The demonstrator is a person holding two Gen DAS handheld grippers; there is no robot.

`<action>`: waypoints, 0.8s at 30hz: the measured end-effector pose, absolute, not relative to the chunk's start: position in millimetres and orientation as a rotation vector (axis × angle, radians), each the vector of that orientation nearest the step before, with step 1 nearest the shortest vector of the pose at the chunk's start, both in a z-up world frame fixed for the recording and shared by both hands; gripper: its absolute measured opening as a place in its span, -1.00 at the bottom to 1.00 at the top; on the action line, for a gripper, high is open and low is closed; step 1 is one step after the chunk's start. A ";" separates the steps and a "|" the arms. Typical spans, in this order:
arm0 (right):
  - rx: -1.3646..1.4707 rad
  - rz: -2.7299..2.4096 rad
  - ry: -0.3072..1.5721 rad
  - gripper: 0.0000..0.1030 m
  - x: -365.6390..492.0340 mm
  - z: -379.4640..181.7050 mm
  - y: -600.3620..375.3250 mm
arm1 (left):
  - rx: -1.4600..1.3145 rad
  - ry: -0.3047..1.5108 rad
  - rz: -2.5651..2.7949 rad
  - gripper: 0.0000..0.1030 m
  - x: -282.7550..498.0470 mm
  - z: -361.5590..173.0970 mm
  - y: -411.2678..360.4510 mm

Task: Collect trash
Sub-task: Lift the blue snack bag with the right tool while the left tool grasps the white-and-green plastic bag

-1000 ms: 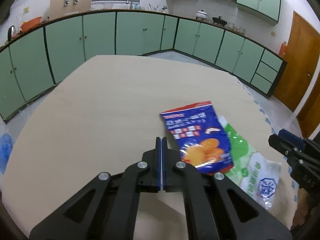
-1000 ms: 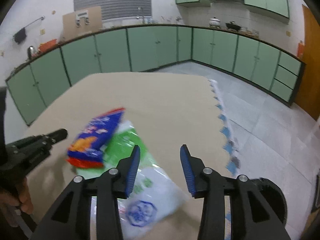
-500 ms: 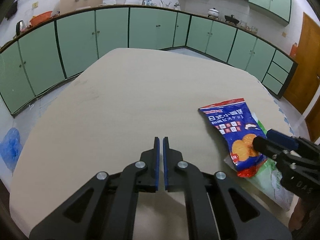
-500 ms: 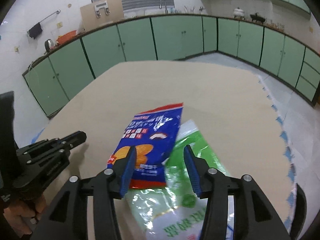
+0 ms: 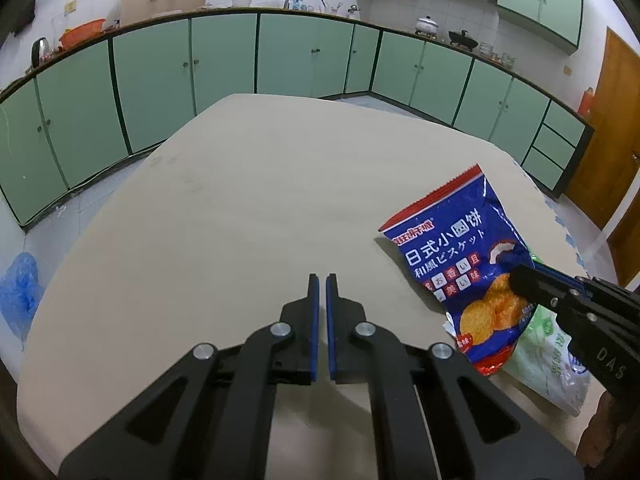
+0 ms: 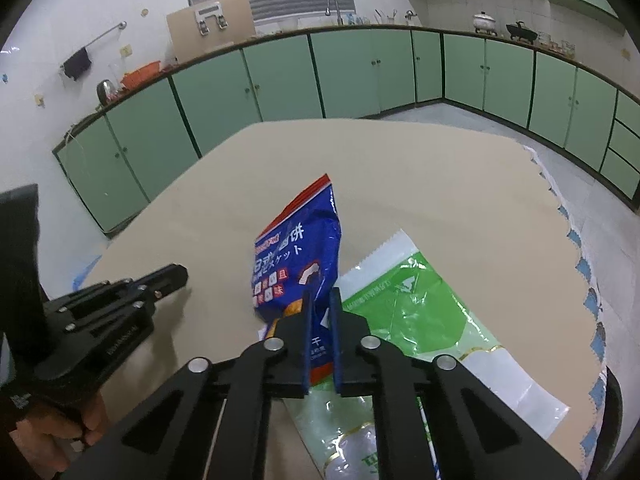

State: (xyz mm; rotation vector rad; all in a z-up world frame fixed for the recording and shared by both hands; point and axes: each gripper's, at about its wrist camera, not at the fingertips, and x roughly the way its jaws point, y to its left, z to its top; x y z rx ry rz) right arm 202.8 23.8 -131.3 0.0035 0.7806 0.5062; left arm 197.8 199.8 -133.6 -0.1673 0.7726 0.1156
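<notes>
Trash is lying on the beige table [image 5: 240,208]: a blue biscuit packet [image 6: 298,256] and a green-and-white plastic bag [image 6: 416,320], both flat and sealed-looking, so I cannot tell what is inside either. The packet is overlapping the near left corner of the plastic bag, and its far end with the red strip is lifting clear of the tabletop. The right gripper [image 6: 321,300] is pinching the packet's near end, its blue pads closed tight on the foil. The left gripper [image 5: 322,280] is hovering over bare table to the left of the packet, fingers pressed together with nothing between them. A hand [image 6: 60,432] is wrapping around its handle at the lower left of the right wrist view. Beyond the table, green cabinets [image 5: 224,60] are running along the walls, with a white pot [image 5: 427,24] sitting on the counter.
</notes>
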 end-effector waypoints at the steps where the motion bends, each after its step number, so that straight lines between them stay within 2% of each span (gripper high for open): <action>1: 0.017 0.507 0.773 -0.87 201.3 -128.3 19.6 | -0.164 0.771 0.111 -0.94 197.4 -132.4 197.6; 5: 0.057 0.499 0.748 -0.88 198.2 -118.2 1.3 | -0.158 0.766 0.091 -0.92 196.3 -127.9 188.0; 9: 0.119 0.479 0.725 -0.88 197.8 -107.9 -21.2 | -0.153 0.756 0.059 -0.66 195.4 -122.5 172.8; 13: 0.143 0.420 0.697 -0.88 194.5 -99.0 -53.7 | -0.156 0.752 0.021 -0.52 194.6 -121.5 154.1; 19: 0.154 0.323 0.690 -0.88 183.3 -99.4 -105.3 | -0.162 0.780 -0.051 -0.15 197.0 -130.6 119.2; 24: 0.173 0.280 0.704 -0.88 174.5 -109.5 -133.8 | -0.141 0.814 -0.069 0.23 200.2 -143.9 94.1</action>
